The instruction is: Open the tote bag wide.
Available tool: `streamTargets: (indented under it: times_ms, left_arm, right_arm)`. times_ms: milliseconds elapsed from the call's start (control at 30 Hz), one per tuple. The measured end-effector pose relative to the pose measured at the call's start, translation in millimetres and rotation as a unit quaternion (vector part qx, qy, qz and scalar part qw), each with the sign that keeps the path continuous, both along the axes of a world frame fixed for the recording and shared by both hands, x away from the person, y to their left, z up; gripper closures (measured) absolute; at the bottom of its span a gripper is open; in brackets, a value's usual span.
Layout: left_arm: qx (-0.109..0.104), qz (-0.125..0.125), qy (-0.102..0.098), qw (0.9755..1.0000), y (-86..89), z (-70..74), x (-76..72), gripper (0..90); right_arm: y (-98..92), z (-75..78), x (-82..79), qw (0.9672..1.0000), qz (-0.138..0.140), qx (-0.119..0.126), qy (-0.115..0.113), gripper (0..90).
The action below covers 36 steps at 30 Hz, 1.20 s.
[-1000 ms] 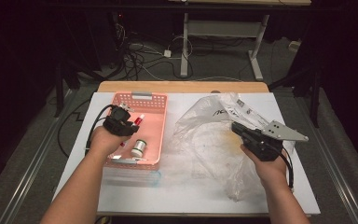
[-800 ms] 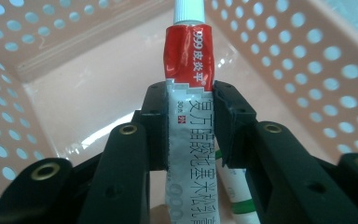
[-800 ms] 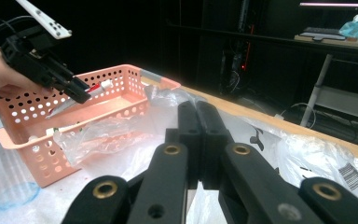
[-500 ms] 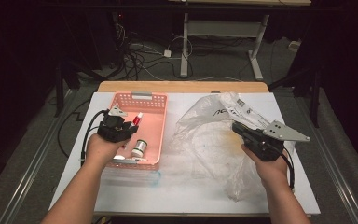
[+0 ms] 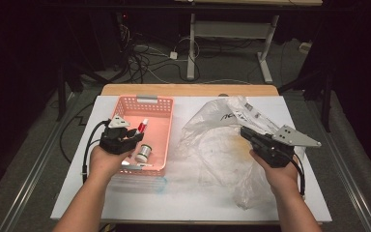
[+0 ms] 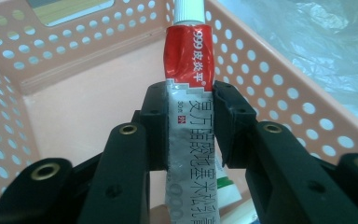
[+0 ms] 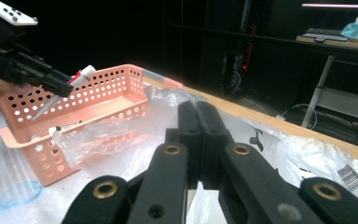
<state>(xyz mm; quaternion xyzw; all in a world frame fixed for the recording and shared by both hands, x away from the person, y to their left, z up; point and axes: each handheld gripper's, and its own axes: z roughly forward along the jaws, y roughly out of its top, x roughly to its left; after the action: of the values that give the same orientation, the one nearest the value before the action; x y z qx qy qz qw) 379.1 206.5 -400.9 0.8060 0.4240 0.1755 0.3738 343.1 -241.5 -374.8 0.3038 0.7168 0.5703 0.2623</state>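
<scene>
I hold the left claw (image 6: pixel 189 116) clenched on a red and silver tube (image 6: pixel 189 100), above the inside of the pink basket (image 5: pixel 159 104). A small white jar (image 5: pixel 144 153) lies in the basket, just beside this claw. My right claw (image 7: pixel 197 126) is fully clenched, holding nothing, above the clear plastic bag (image 5: pixel 212 150) beside the basket on the desk (image 5: pixel 193 198).

Basket (image 5: pixel 157 104) left of bag (image 5: pixel 222 145) — both on table (image 5: pixel 188 198).
</scene>
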Motion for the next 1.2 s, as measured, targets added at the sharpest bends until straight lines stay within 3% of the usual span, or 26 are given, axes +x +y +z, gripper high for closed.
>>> streamTargets:
  times_ms: [367,533,800,1000,1200]
  left_arm:
    - [-0.027,-0.010,-0.035,0.9990,-8.5,-1.8,-21.6,66.9]
    - [-0.041,-0.013,-0.045,0.9981,-10.1,-2.6,-26.4,66.9]
    - [-0.045,-0.025,-0.055,0.9971,-15.1,0.0,-29.9,66.9]
    - [-0.043,-0.033,-0.072,0.9959,-23.2,7.8,-37.4,66.9]
    - [-0.061,-0.047,-0.083,0.9935,-30.8,18.6,-45.0,66.9]
  right_arm:
    - [1.2,-0.1,-0.5,1.0000,0.000,-0.001,0.001,90.0]
    - [0.3,-0.2,-0.4,1.0000,-0.001,-0.001,0.002,90.0]
    - [1.2,-3.3,1.8,1.0000,-0.001,-0.004,0.006,90.0]
    - [2.9,-2.8,0.2,1.0000,0.001,-0.002,0.008,90.0]
    - [2.7,-2.4,0.9,1.0000,0.003,0.000,0.003,90.0]
